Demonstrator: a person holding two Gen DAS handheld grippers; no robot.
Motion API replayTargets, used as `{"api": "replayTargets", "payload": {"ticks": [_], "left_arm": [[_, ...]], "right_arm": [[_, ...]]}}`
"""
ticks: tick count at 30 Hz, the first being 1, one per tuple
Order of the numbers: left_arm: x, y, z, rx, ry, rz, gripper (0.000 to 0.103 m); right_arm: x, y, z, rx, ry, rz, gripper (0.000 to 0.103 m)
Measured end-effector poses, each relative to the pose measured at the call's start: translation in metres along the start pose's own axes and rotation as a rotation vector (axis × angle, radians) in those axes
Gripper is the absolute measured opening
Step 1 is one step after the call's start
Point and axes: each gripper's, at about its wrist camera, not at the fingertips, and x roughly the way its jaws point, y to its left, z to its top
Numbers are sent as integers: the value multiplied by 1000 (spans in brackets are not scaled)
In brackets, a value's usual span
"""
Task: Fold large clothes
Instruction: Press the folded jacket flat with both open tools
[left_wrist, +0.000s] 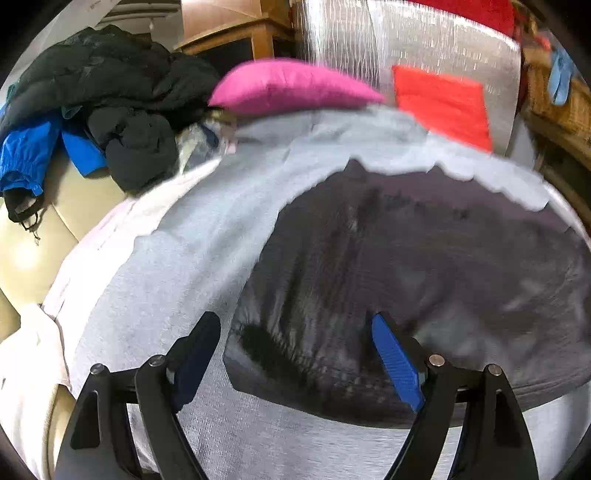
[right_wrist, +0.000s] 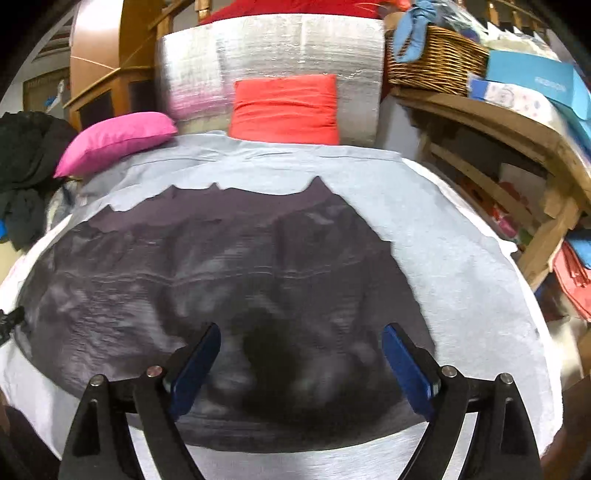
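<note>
A dark grey, thin knit garment (right_wrist: 229, 288), spread flat with a jagged far hem and a stitched seam across its middle, lies on a pale grey, slightly fuzzy cloth sheet (right_wrist: 436, 258) that covers the bed-like surface; the garment fills the middle of it and reaches toward the near edge. Both pairs of tongs hang just above the near part of the garment: the left tongs (left_wrist: 295, 362) stand released and wide over the garment's near-left border, and the right tongs (right_wrist: 301, 365) stand equally wide over its near-middle, with nothing between their blue ribbed pads. The step in hand looks like the pause between folds, or the reach before the first one; blur hides whether the cloth is already doubled. The next move probably calls for each pair of tongs to pinch one near corner or hem of the soft, limp fabric, catching the garment only and not the sheet beneath. At the far edge rest a plump magenta cushion (right_wrist: 118, 140) and a square orange-red cushion (right_wrist: 286, 109) against a silver quilted foil panel (right_wrist: 266, 55); a heap of black and blue clothes (left_wrist: 96, 110) sits past the far-left corner.
</note>
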Motion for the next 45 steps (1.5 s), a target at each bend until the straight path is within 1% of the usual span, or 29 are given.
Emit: {"api": "replayTargets", "payload": {"ticks": [1,2,3,4,6,8,10,12,14,15,16,18,20,22,23,25,26,27,30,34,37,40,42,43,44,45], "left_arm": [[10,0,-2,4,31,-11,86],[12,1,-3,-3,29,-17,87],[10,3,-3,-8,22,-17,87],[6,4,-1,-15,16,-15,86],[-5,7,5,-44,-16,-14,86],[-15,5,10,-53,-42,-37,86],[-21,-4,16,-36,-54,-59,86],[-22,-17,21,-16,-56,-92,86],[-19,-33,25,4,-46,-119,86],[-17,-42,28,18,-42,-126,86],[-16,-51,30,31,-43,-127,86],[-10,-66,35,59,-39,-132,86],[-3,-78,38,73,-16,-127,86],[6,-86,38,89,14,-129,86],[15,-89,37,94,44,-113,86],[27,-94,33,99,82,-116,87],[28,-95,31,102,81,-110,86],[25,-93,30,102,77,-111,86],[17,-90,30,94,80,-122,86],[2,-83,25,79,66,-128,86],[-7,-76,22,66,60,-133,86],[-14,-72,19,57,56,-137,86],[-19,-71,18,51,58,-142,86],[-22,-70,18,50,58,-146,86],[-27,-69,17,48,52,-150,86],[-33,-68,16,47,40,-151,86]], "right_arm": [[11,-5,-5,13,40,-17,91],[22,-14,-10,43,79,-11,91],[25,-20,-12,80,86,21,92],[23,-24,-12,116,83,38,92],[17,-24,-7,105,77,30,92],[9,-24,2,111,49,35,92],[4,-24,11,123,30,52,92],[2,-22,20,123,28,73,92],[2,-12,31,105,26,96,92],[5,-14,36,93,35,107,92],[7,-7,41,76,41,121,92],[13,7,53,37,42,122,92],[21,22,62,0,51,131,92],[28,32,67,-23,58,116,92],[40,39,68,-50,86,93,92],[67,44,59,-74,181,53,93],[80,44,54,-82,230,55,93],[82,46,51,-83,223,52,93],[66,44,52,-62,192,52,93],[27,33,43,-20,121,67,93],[8,22,31,3,84,46,93],[3,4,12,63,89,18,93],[15,-5,4,70,119,-15,94],[24,-10,0,73,142,-17,95],[28,-13,-2,87,146,0,95],[23,-16,0,99,143,4,95]]}}
